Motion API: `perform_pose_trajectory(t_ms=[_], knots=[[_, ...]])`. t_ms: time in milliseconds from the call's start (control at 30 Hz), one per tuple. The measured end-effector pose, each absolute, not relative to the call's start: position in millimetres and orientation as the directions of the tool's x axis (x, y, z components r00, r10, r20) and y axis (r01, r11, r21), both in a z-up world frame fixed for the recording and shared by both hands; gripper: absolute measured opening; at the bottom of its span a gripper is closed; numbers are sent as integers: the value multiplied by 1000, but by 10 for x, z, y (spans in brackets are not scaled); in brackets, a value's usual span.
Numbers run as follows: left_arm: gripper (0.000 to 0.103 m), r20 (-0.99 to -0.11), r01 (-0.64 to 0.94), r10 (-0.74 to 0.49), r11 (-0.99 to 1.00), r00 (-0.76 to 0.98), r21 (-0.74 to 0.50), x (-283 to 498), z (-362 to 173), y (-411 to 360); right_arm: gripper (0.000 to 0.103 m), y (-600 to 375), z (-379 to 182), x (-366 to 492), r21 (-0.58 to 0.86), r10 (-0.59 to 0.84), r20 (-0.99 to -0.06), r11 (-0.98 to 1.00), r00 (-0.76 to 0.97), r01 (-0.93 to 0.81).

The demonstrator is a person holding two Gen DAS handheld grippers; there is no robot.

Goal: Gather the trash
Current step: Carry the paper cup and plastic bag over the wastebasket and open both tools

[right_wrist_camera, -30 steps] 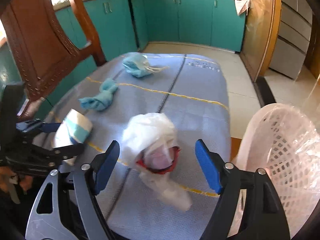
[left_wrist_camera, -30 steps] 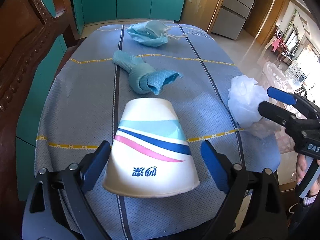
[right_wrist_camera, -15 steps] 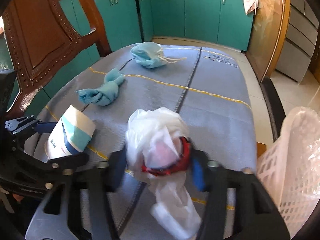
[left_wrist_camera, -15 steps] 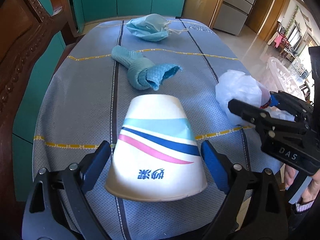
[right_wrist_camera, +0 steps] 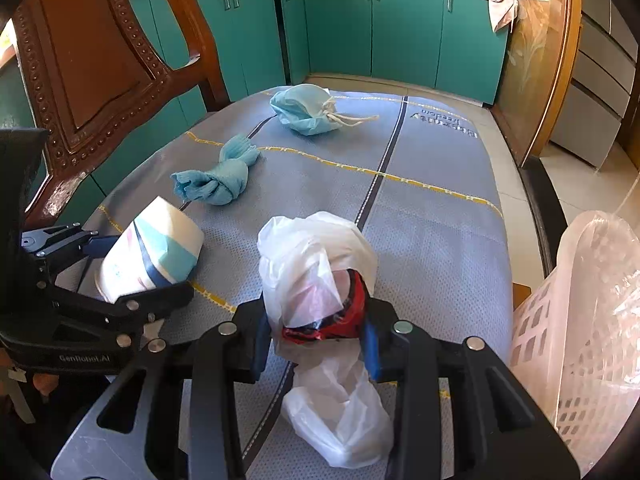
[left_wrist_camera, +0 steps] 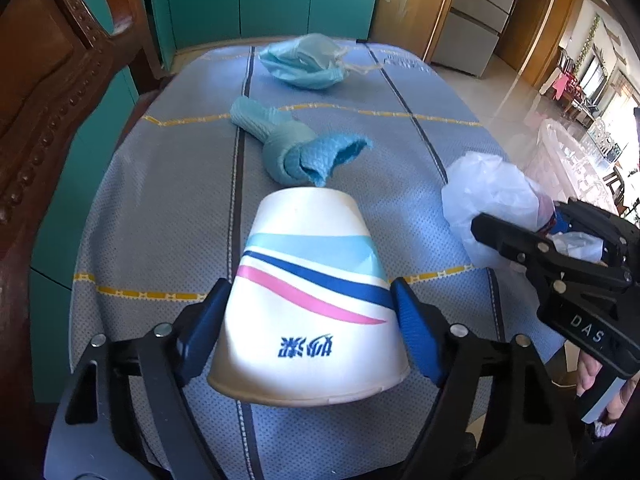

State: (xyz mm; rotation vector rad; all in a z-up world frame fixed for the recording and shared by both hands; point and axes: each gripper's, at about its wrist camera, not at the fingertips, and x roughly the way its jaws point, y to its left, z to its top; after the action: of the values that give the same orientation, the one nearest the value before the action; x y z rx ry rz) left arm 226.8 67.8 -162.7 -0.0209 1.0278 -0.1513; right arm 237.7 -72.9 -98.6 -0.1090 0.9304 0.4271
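Observation:
A white paper cup (left_wrist_camera: 308,292) with blue and pink stripes lies on its side on the grey-blue tablecloth (left_wrist_camera: 160,208). My left gripper (left_wrist_camera: 308,332) is shut on the paper cup, its blue pads touching both sides; the cup also shows in the right wrist view (right_wrist_camera: 154,252). My right gripper (right_wrist_camera: 316,340) is shut on a crumpled white plastic bag (right_wrist_camera: 316,268) with red inside; the bag also shows in the left wrist view (left_wrist_camera: 492,200). A twisted blue cloth (left_wrist_camera: 296,152) and a blue face mask (left_wrist_camera: 304,62) lie farther back.
A pink mesh waste basket (right_wrist_camera: 580,320) lined with clear plastic stands off the table's right edge. A carved wooden chair (right_wrist_camera: 92,68) stands at the left. Teal cabinets (right_wrist_camera: 360,28) line the back wall.
My right gripper closed on the white plastic bag. My left gripper closed its pads onto the paper cup.

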Motion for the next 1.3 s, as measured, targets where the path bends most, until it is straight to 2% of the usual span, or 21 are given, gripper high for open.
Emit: perform_pose_trajectory(t_ms=[333,867,1167,1300], knots=[[77,-786,122,-119,991,607,-56,2171,-1418,654,37,-722,-838,2284,70,307,-770,912,559,-405],[76,-734,146,-129,988,667,-41,2070,-1268,618,36,-674,-884,2213,58,298,-778,911,553,-409],[76,-661,114,-73,993,747,20,1949,-976,515,36,-1027,-355,2056,29,283,-693,930,663,-367],[76,-632,151,-112,989,767,7,1862,-769,295,36,-1371,-101,1951,33,260,-647,949,717,-314]])
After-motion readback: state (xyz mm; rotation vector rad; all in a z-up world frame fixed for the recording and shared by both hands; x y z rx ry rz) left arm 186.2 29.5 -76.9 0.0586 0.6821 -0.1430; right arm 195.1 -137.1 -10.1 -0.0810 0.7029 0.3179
